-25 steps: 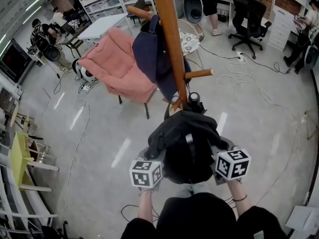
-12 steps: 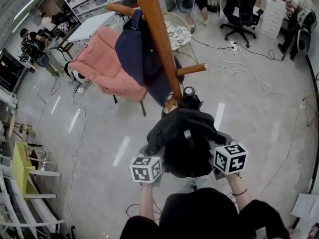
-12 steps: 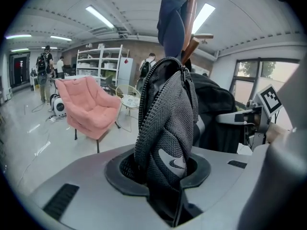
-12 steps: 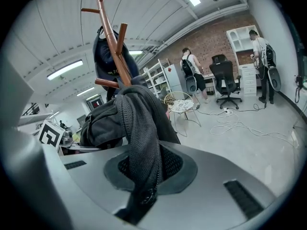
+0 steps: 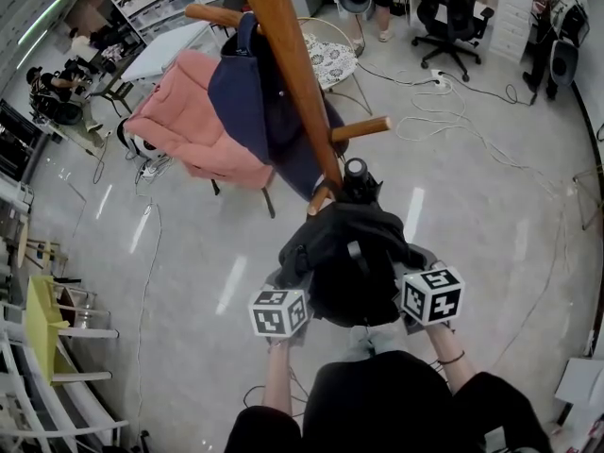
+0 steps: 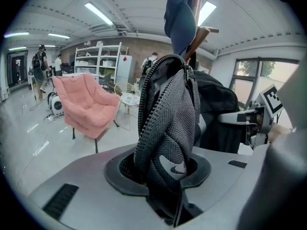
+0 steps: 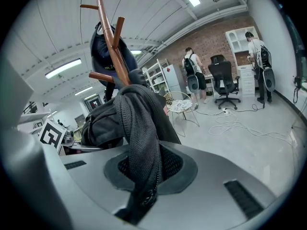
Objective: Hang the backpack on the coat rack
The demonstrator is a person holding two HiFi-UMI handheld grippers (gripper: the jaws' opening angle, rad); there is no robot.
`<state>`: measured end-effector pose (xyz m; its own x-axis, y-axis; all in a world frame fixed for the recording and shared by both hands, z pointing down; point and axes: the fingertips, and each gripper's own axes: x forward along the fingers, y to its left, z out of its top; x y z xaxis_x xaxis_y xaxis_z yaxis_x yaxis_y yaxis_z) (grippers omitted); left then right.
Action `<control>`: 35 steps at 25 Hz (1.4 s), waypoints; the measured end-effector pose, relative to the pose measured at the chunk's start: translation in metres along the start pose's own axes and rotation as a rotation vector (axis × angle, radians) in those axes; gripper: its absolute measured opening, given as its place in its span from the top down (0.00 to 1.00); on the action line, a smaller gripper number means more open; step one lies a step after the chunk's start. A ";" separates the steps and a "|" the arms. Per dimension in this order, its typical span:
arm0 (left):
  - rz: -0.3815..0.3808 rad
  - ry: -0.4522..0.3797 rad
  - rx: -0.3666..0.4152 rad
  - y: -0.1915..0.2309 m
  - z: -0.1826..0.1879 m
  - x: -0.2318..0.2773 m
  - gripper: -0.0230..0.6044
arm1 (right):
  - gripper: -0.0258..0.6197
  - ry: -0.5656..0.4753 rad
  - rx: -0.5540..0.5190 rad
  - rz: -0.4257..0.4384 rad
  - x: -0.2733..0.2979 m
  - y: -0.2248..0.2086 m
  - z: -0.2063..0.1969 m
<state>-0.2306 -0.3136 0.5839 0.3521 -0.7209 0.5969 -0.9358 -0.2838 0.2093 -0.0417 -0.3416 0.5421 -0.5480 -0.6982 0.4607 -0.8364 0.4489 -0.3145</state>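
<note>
In the head view the black backpack [image 5: 349, 262] is held up between both grippers, right in front of the wooden coat rack pole [image 5: 288, 64]. Its top lies against the pole's lowest peg [image 5: 319, 199]; whether a loop is over the peg I cannot tell. My left gripper [image 5: 288, 291] is shut on a black mesh fold of the backpack [image 6: 168, 138]. My right gripper [image 5: 413, 276] is shut on another mesh strip [image 7: 141, 143]. A navy garment [image 5: 250, 102] hangs from an upper peg [image 5: 212, 14]. One side peg [image 5: 360, 128] is bare.
A pink armchair [image 5: 193, 125] stands left of the rack, and a round white wire table [image 5: 326, 59] is behind it. Cables [image 5: 444, 111] trail over the floor at the right. Office chairs [image 5: 453, 8] and people are at the back. A yellow chair [image 5: 42, 314] is at the far left.
The backpack's top has drawn closer to the pole's lowest peg. Both grippers have kept their hold on it and sunk slightly. The head view has shifted.
</note>
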 end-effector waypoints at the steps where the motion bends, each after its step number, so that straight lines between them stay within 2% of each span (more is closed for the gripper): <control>1: 0.001 0.000 0.001 0.001 0.000 0.002 0.75 | 0.91 -0.002 0.000 -0.002 0.002 -0.001 -0.001; 8: 0.008 -0.011 0.003 0.006 0.001 0.011 0.74 | 0.91 -0.023 -0.007 -0.015 0.007 -0.005 -0.002; 18: 0.021 -0.070 -0.006 0.010 0.000 0.018 0.69 | 0.90 -0.047 -0.043 -0.012 0.008 -0.010 -0.004; 21: 0.053 -0.078 -0.007 0.010 0.000 0.019 0.67 | 0.84 -0.038 -0.026 -0.005 0.007 -0.010 -0.007; 24: 0.091 -0.080 -0.016 0.014 0.001 0.015 0.62 | 0.74 -0.033 -0.009 0.019 0.006 -0.005 -0.008; 27: 0.113 -0.078 -0.030 0.017 -0.002 0.013 0.51 | 0.67 -0.042 -0.034 0.035 0.003 0.000 -0.007; 28: 0.125 -0.076 -0.027 0.018 -0.003 0.011 0.50 | 0.65 -0.044 -0.049 0.039 0.002 0.002 -0.007; 31: 0.162 -0.084 -0.014 0.020 -0.005 0.003 0.49 | 0.63 -0.053 -0.095 0.061 -0.005 0.014 -0.007; 35: 0.183 -0.115 -0.037 0.021 -0.002 -0.007 0.49 | 0.63 -0.075 -0.138 0.117 -0.014 0.029 -0.004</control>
<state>-0.2527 -0.3133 0.5854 0.1740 -0.8260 0.5361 -0.9836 -0.1194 0.1352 -0.0590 -0.3165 0.5299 -0.6432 -0.6743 0.3628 -0.7638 0.5980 -0.2428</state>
